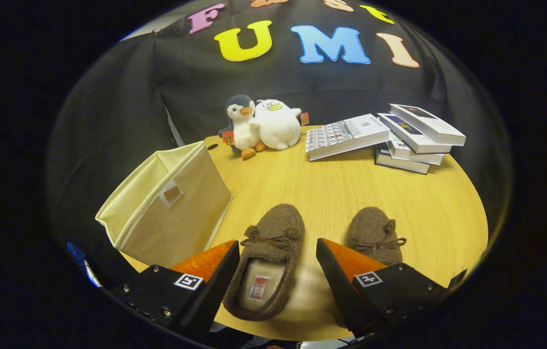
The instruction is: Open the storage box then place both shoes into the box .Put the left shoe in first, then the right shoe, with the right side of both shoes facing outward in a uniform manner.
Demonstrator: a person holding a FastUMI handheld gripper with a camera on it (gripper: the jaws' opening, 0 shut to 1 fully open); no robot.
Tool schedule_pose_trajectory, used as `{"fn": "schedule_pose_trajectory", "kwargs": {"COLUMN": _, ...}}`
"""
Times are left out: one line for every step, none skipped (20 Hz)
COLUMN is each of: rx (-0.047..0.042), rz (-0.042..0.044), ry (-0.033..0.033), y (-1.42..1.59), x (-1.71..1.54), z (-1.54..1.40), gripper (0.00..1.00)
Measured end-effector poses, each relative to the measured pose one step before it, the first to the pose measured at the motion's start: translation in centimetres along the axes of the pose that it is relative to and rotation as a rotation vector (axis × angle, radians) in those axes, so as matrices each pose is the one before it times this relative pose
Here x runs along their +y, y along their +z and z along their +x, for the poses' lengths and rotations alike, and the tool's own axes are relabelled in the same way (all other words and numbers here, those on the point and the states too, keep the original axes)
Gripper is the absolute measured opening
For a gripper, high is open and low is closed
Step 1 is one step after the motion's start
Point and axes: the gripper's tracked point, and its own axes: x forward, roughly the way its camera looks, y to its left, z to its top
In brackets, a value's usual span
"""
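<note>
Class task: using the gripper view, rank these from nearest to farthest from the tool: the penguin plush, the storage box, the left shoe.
1. Left shoe: between the open tool's fingers.
2. Storage box: ahead, to the left of the shoe.
3. Penguin plush: far across the table, by the wall.

Brown shoes (pixel 268 257), beige storage box (pixel 166 203), wood-grain table (pixel 341 194)

Light wood-grain table (pixel 331 194), rounded far edge against the booth wall. Directly on it: beige fabric storage box (pixel 176 203), open-topped, at the left edge; brown left shoe (pixel 268 257) lying between the spread fingers of the gripper (pixel 278 261), toe away; brown right shoe (pixel 375 232) just beyond the right finger, apart from its mate; two plush toys (pixel 261 125) touching at the far edge; pile of books (pixel 409 140) at far right, one book (pixel 346 135) leaning beside it
</note>
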Motion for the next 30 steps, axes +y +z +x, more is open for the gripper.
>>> {"fn": "schedule_pose_trajectory", "kwargs": {"rx": 0.01197, "rz": -0.00773, "ry": -0.00019, "y": -0.611, "x": -0.184, "z": 0.331, "gripper": 0.98}}
{"fn": "schedule_pose_trajectory", "kwargs": {"rx": 0.01307, "rz": -0.00974, "ry": -0.00362, "y": -0.521, "x": -0.217, "z": 0.385, "gripper": 0.98}}
{"fn": "schedule_pose_trajectory", "kwargs": {"rx": 0.01677, "rz": -0.00798, "ry": -0.00148, "y": -0.385, "x": -0.135, "z": 0.615, "gripper": 0.98}}
{"fn": "schedule_pose_trajectory", "kwargs": {"rx": 0.02067, "rz": -0.00420, "ry": 0.00413, "y": -0.575, "x": -0.004, "z": 0.388, "gripper": 0.98}}
{"fn": "schedule_pose_trajectory", "kwargs": {"rx": 0.01575, "rz": -0.00196, "ry": -0.00052, "y": -0.493, "x": -0.068, "z": 0.417, "gripper": 0.98}}
{"fn": "schedule_pose_trajectory", "kwargs": {"rx": 0.00933, "rz": 0.00289, "ry": -0.00249, "y": -0.230, "x": -0.160, "z": 0.329, "gripper": 0.98}}
{"fn": "schedule_pose_trajectory", "kwargs": {"rx": 0.00792, "rz": 0.00723, "ry": -0.00146, "y": -0.339, "x": -0.048, "z": 0.479, "gripper": 0.98}}
{"fn": "schedule_pose_trajectory", "kwargs": {"rx": 0.00928, "rz": 0.01158, "ry": -0.00383, "y": -0.199, "x": -0.126, "z": 0.416, "gripper": 0.98}}
{"fn": "schedule_pose_trajectory", "kwargs": {"rx": 0.01075, "rz": 0.01376, "ry": -0.00045, "y": -0.289, "x": -0.065, "z": 0.420, "gripper": 0.98}}
{"fn": "schedule_pose_trajectory", "kwargs": {"rx": 0.01479, "rz": 0.01307, "ry": -0.00489, "y": -0.308, "x": -0.140, "z": 0.495, "gripper": 0.98}}
{"fn": "schedule_pose_trajectory", "kwargs": {"rx": 0.01377, "rz": 0.01092, "ry": -0.00730, "y": -0.256, "x": -0.258, "z": 0.396, "gripper": 0.92}}
{"fn": "schedule_pose_trajectory", "kwargs": {"rx": 0.01188, "rz": 0.01183, "ry": -0.00352, "y": -0.209, "x": -0.161, "z": 0.340, "gripper": 0.91}}
{"fn": "schedule_pose_trajectory", "kwargs": {"rx": 0.00653, "rz": 0.00895, "ry": -0.00024, "y": -0.098, "x": 0.016, "z": 0.230, "gripper": 0.92}}
{"fn": "schedule_pose_trajectory", "kwargs": {"rx": -0.00360, "rz": 0.00686, "ry": -0.01250, "y": 0.246, "x": -0.304, "z": 0.195, "gripper": 0.92}}
{"fn": "schedule_pose_trajectory", "kwargs": {"rx": 0.00871, "rz": 0.01094, "ry": 0.00205, "y": -0.088, "x": 0.033, "z": 0.131, "gripper": 0.73}}
{"fn": "schedule_pose_trajectory", "kwargs": {"rx": 0.00768, "rz": 0.01369, "ry": 0.00752, "y": -0.041, "x": 0.277, "z": 0.048, "gripper": 0.66}}
{"fn": "schedule_pose_trajectory", "kwargs": {"rx": 0.00739, "rz": 0.01397, "ry": 0.01516, "y": -0.071, "x": 0.394, "z": 0.245, "gripper": 0.56}}
{"fn": "schedule_pose_trajectory", "kwargs": {"rx": 0.00837, "rz": 0.01385, "ry": -0.00327, "y": -0.141, "x": 0.029, "z": 0.100, "gripper": 0.48}}
{"fn": "schedule_pose_trajectory", "kwargs": {"rx": 0.00976, "rz": 0.00515, "ry": 0.00328, "y": -0.103, "x": 0.086, "z": 0.046, "gripper": 0.35}}
{"fn": "schedule_pose_trajectory", "kwargs": {"rx": -0.02047, "rz": 0.02873, "ry": -0.01691, "y": 0.319, "x": -0.271, "z": 0.043, "gripper": 0.36}}
{"fn": "schedule_pose_trajectory", "kwargs": {"rx": 0.01883, "rz": 0.05271, "ry": 0.00116, "y": -0.036, "x": 0.159, "z": -0.011, "gripper": 0.07}}
{"fn": "schedule_pose_trajectory", "kwargs": {"rx": 0.01979, "rz": 0.04538, "ry": 0.00810, "y": -0.222, "x": 0.183, "z": -0.099, "gripper": 0.06}}
{"fn": "schedule_pose_trajectory", "kwargs": {"rx": 0.00930, "rz": 0.02759, "ry": 0.00724, "y": 0.294, "x": 0.234, "z": -0.414, "gripper": 0.07}}
{"fn": "schedule_pose_trajectory", "kwargs": {"rx": -0.00235, "rz": 0.00984, "ry": 0.00455, "y": 0.376, "x": 0.174, "z": -0.296, "gripper": 0.07}}
{"fn": "schedule_pose_trajectory", "kwargs": {"rx": -0.00570, "rz": -0.00278, "ry": -0.00520, "y": 0.430, "x": 0.152, "z": -0.310, "gripper": 0.07}}
{"fn": "schedule_pose_trajectory", "kwargs": {"rx": -0.00596, "rz": -0.00375, "ry": 0.00575, "y": 0.468, "x": 0.375, "z": -0.380, "gripper": 0.07}}
{"fn": "schedule_pose_trajectory", "kwargs": {"rx": -0.00746, "rz": 0.00804, "ry": 0.01096, "y": 0.205, "x": 0.605, "z": -0.358, "gripper": 0.07}}
{"fn": "schedule_pose_trajectory", "kwargs": {"rx": -0.00217, "rz": 0.01665, "ry": 0.01552, "y": 0.375, "x": 0.535, "z": -0.415, "gripper": 0.07}}
{"fn": "schedule_pose_trajectory", "kwargs": {"rx": -0.00201, "rz": 0.02464, "ry": 0.01311, "y": 0.319, "x": 0.602, "z": -0.444, "gripper": 0.07}}
{"fn": "schedule_pose_trajectory", "kwargs": {"rx": -0.00387, "rz": 0.02428, "ry": 0.01848, "y": 0.607, "x": 0.756, "z": -0.473, "gripper": 0.07}}
